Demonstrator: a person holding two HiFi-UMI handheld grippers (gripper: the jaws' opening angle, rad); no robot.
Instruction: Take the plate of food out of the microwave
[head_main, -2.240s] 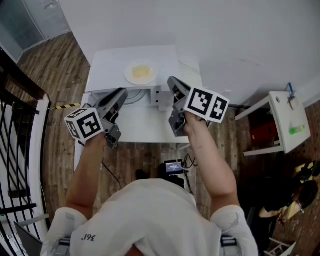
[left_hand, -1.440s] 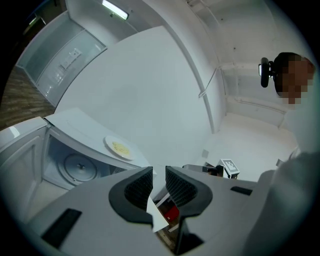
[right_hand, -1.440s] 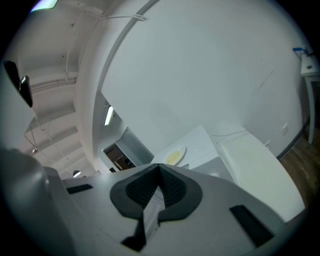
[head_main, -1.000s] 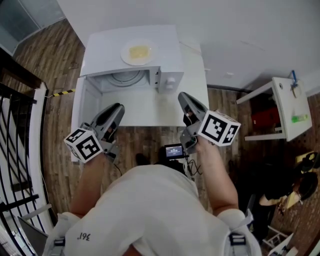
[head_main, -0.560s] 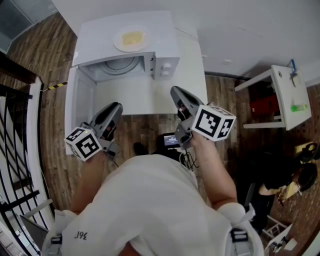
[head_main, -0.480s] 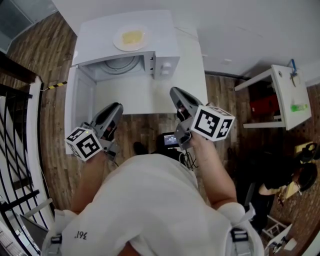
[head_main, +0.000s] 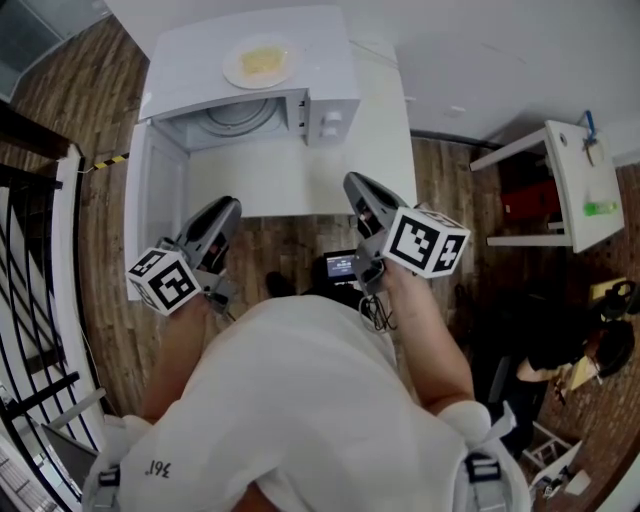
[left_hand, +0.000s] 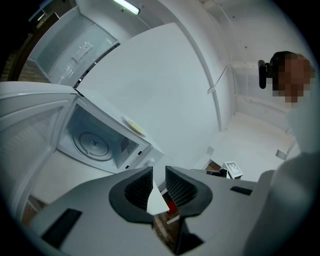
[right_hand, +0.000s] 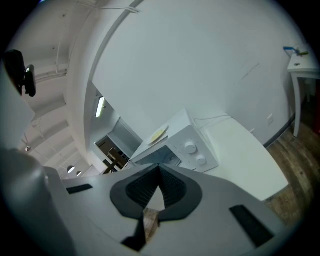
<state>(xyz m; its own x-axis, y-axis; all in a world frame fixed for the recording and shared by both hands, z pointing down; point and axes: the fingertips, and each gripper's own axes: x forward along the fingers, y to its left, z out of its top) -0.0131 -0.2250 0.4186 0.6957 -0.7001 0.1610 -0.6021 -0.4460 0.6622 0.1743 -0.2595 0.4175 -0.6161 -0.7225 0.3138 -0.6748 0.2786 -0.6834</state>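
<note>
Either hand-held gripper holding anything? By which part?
Nothing is held. The left hand-held gripper is slightly open and empty; the right hand-held gripper is shut on nothing. The plate sits on the microwave.

Open across the table (head_main: 300, 190) front edge, straight into the microwave (head_main: 333, 115) cavity. Walled off along the table's left edge by the swung-out door (head_main: 158, 210).

item count, by kind:
- grippers: two, left gripper (head_main: 222, 208) and right gripper (head_main: 357, 185).
- marker cubes: two, left marker cube (head_main: 162, 281) and right marker cube (head_main: 425, 241).
- ahead of both claws: one microwave (head_main: 190, 60), one plate of food (head_main: 258, 62), one turntable (head_main: 238, 115), two knobs (right_hand: 190, 148).
- right of the right claw: one side table (head_main: 565, 190).
</note>
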